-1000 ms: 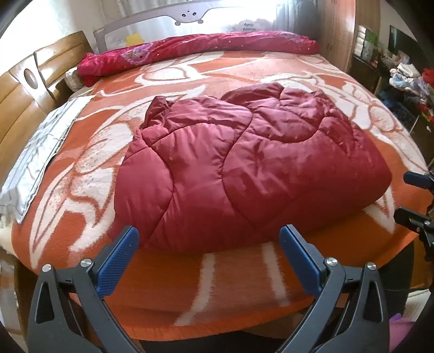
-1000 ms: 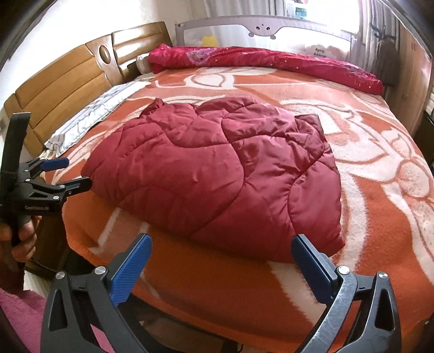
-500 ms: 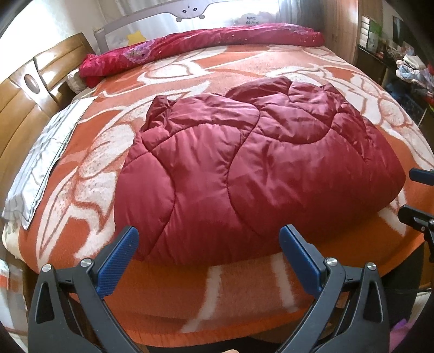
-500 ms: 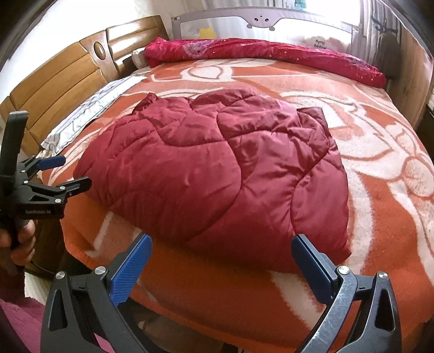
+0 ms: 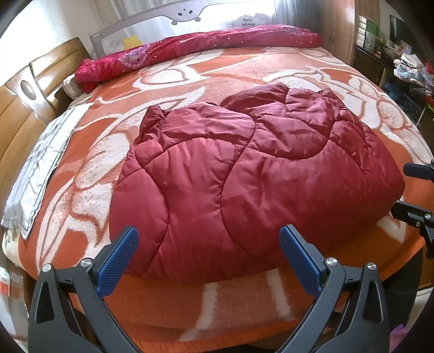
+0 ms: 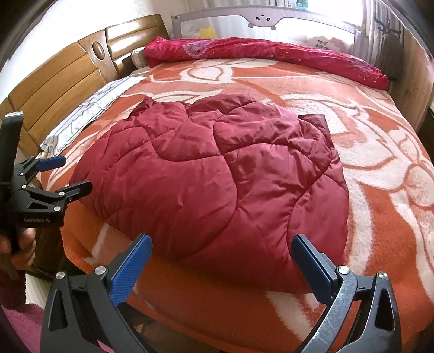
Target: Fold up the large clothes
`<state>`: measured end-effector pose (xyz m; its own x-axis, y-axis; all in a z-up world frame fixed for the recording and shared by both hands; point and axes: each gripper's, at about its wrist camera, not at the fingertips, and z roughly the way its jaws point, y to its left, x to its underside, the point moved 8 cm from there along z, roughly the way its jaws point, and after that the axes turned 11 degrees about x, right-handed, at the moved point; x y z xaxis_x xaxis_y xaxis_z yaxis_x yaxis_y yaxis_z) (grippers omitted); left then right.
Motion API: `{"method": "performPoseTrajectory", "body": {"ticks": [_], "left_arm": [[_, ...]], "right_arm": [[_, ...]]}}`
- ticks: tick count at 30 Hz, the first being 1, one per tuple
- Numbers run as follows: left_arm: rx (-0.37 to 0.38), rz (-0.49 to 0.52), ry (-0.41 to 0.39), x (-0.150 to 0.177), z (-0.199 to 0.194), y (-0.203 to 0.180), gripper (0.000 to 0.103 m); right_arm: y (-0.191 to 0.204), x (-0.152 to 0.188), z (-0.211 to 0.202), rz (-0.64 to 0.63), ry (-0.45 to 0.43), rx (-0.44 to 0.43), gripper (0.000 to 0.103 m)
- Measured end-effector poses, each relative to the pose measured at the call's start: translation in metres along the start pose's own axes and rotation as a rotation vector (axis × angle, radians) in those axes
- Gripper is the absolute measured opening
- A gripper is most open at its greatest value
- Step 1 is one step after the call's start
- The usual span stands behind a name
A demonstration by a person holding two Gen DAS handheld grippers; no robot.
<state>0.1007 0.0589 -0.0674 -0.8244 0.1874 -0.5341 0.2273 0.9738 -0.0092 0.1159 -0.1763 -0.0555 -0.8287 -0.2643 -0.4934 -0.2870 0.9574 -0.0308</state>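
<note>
A dark red quilted padded garment lies in a puffy folded heap on the orange and white blanket of a bed. My left gripper hangs open just before the garment's near edge, nothing between its blue pads. It shows again at the left of the right wrist view as the left gripper, held by a hand. My right gripper is open too, in front of the garment's near right part. The right gripper also peeks in at the right edge.
A crimson flowered quilt lies rolled along the bed's far side, under a grey bed rail. The wooden headboard and a pale pillowcase are on the left. Cluttered furniture stands at the right.
Both grippers have moved closer to the bed and a little higher, so the garment fills more of each view. Both stay open. The garment has not moved.
</note>
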Motion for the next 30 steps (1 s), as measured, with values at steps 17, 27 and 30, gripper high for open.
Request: {"method": "performPoseTrajectory", "body": {"ticks": [17, 27, 30], "left_arm": [[0.007, -0.009, 0.007, -0.007, 0.004, 0.0, 0.103], [0.016, -0.009, 0.005, -0.011, 0.004, -0.001, 0.103], [0.015, -0.007, 0.005, -0.012, 0.004, -0.002, 0.103]], "right_arm": [[0.003, -0.01, 0.005, -0.011, 0.005, -0.001, 0.103], [0.0, -0.017, 0.004, -0.012, -0.002, -0.003, 0.103], [-0.001, -0.02, 0.003, -0.009, -0.006, -0.005, 0.103]]}}
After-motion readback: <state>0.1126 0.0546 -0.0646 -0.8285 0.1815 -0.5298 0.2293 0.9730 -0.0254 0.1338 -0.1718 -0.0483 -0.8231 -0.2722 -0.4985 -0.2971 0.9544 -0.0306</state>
